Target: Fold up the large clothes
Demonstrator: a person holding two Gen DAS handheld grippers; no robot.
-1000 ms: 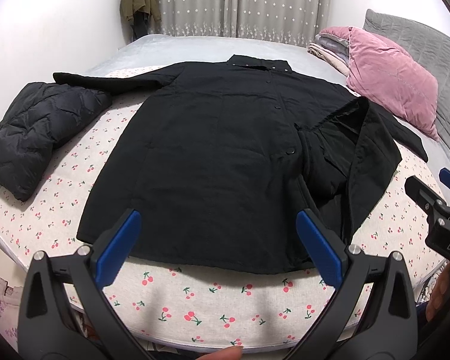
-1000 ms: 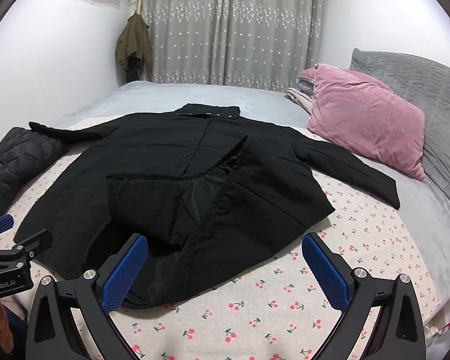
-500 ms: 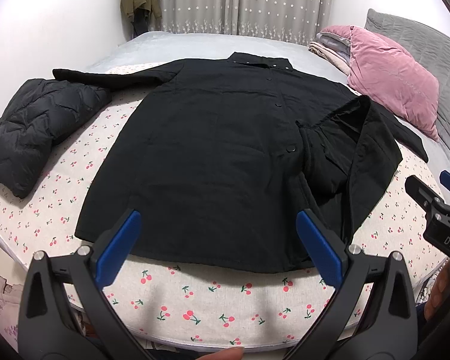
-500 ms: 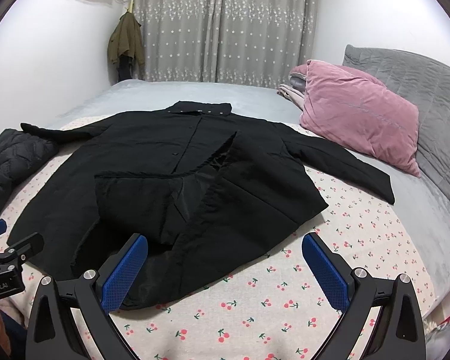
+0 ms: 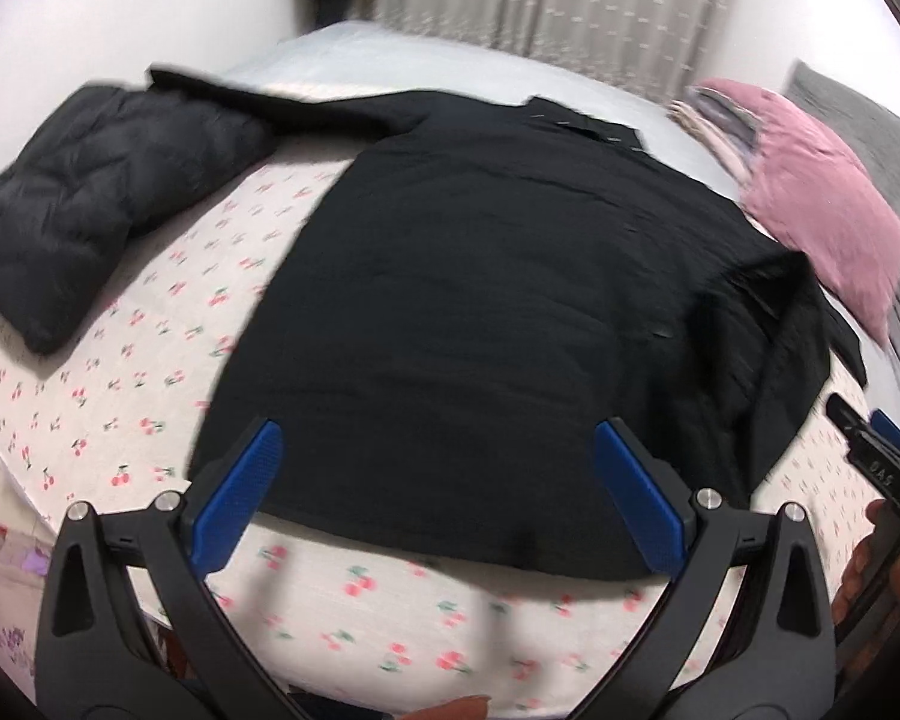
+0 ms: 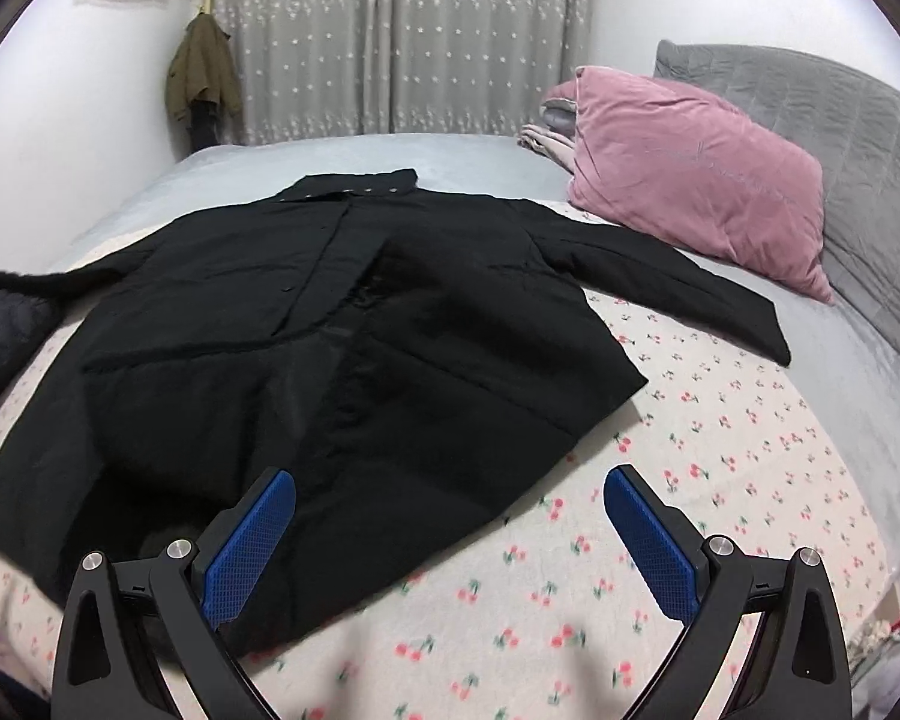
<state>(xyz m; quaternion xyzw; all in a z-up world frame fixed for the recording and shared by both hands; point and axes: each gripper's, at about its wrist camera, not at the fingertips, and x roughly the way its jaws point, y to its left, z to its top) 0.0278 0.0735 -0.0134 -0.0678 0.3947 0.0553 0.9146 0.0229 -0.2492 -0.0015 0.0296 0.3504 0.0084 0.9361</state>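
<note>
We are at the very beginning of the fold. The black coat [image 6: 342, 348] lies spread, front up, on the cherry-print sheet [image 6: 720, 480], both sleeves out; only its right front panel is turned back and shows the lining. Our left gripper [image 5: 444, 492] and right gripper [image 6: 450, 534] hang over the hem, jaws wide apart, holding nothing. All the folds are left.

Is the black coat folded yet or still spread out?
Mostly spread: the black coat lies flat with both sleeves out; only one front panel is flipped open.
</note>
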